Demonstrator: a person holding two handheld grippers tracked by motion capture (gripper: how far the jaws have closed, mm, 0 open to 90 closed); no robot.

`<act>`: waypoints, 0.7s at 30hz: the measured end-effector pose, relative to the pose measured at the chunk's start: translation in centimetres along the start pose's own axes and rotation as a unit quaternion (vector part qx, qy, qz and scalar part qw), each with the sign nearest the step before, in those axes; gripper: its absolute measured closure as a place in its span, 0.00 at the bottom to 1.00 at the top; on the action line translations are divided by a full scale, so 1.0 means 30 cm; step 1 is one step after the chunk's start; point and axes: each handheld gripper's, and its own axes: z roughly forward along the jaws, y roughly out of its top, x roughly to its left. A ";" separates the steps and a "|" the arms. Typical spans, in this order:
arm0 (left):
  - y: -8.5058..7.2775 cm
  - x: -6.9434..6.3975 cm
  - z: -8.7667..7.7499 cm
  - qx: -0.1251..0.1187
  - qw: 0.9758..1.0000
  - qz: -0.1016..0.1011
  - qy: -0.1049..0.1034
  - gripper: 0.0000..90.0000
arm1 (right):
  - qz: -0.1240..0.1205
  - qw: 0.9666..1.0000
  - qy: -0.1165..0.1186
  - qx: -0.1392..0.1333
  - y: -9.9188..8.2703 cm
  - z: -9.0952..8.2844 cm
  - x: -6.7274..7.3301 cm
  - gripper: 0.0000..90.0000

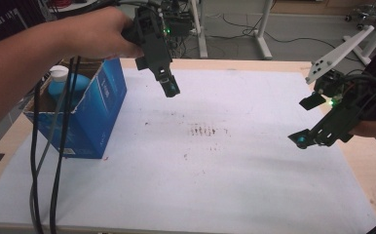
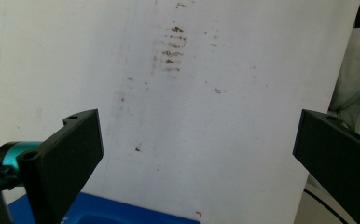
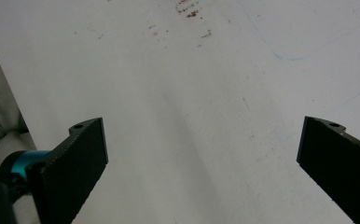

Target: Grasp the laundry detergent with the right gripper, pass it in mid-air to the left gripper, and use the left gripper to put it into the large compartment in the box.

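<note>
My left gripper (image 1: 169, 86) hangs in the air over the white sheet (image 1: 215, 165), just right of an open blue cardboard box (image 1: 98, 112). In the left gripper view its jaws (image 2: 199, 140) stand wide apart with nothing between them, and the box's top edge (image 2: 122, 212) lies below. My right gripper (image 1: 306, 122) hovers near the sheet's right edge, pointing left. The right gripper view has that gripper (image 3: 201, 149) open and empty above bare sheet. A blue bottle with a white cap (image 1: 62, 78) stands inside the box.
Brown smudges (image 1: 203, 130) mark the sheet's middle; these smudges (image 2: 173, 46) sit ahead of the left jaws. Black cables (image 1: 54, 170) hang from the left hand across the box's front. The wooden table edge (image 1: 371, 161) runs along the right. Desk legs (image 1: 261, 29) stand beyond the table.
</note>
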 end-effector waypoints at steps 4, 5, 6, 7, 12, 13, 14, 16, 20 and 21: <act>0.011 -0.002 0.026 0.003 1.000 0.005 0.000 0.02 | -0.001 1.000 0.001 -0.001 0.004 0.005 -0.003 0.01; 0.012 -0.002 0.030 0.004 1.000 0.006 -0.001 0.02 | -0.001 1.000 0.000 -0.001 0.005 0.006 -0.005 0.01; 0.013 -0.003 0.034 0.003 1.000 0.006 -0.002 0.02 | 0.002 1.000 0.000 0.000 0.006 0.007 -0.005 0.01; 0.014 -0.002 0.037 0.002 1.000 0.005 -0.003 0.02 | 0.001 1.000 -0.001 -0.001 0.006 0.008 -0.005 0.01; 0.016 -0.002 0.057 0.001 1.000 0.003 -0.010 0.02 | -0.001 1.000 0.000 0.000 0.011 0.012 -0.003 0.01; 0.015 -0.004 0.061 0.003 1.000 0.002 -0.010 0.02 | -0.001 1.000 0.000 0.000 0.013 0.013 -0.003 0.01; 0.015 -0.004 0.065 0.003 1.000 0.004 -0.011 0.02 | -0.001 1.000 0.001 0.001 0.014 0.014 -0.002 0.01; 0.015 -0.005 0.070 0.004 1.000 0.002 -0.014 0.02 | -0.002 1.000 0.002 0.002 0.017 0.016 -0.001 0.01; 0.012 -0.004 0.081 0.003 1.000 0.001 -0.018 0.02 | -0.003 1.000 0.005 0.006 0.023 0.025 0.001 0.01; 0.011 -0.004 0.083 0.005 1.000 0.003 -0.019 0.02 | -0.004 1.000 0.006 0.007 0.024 0.026 0.001 0.01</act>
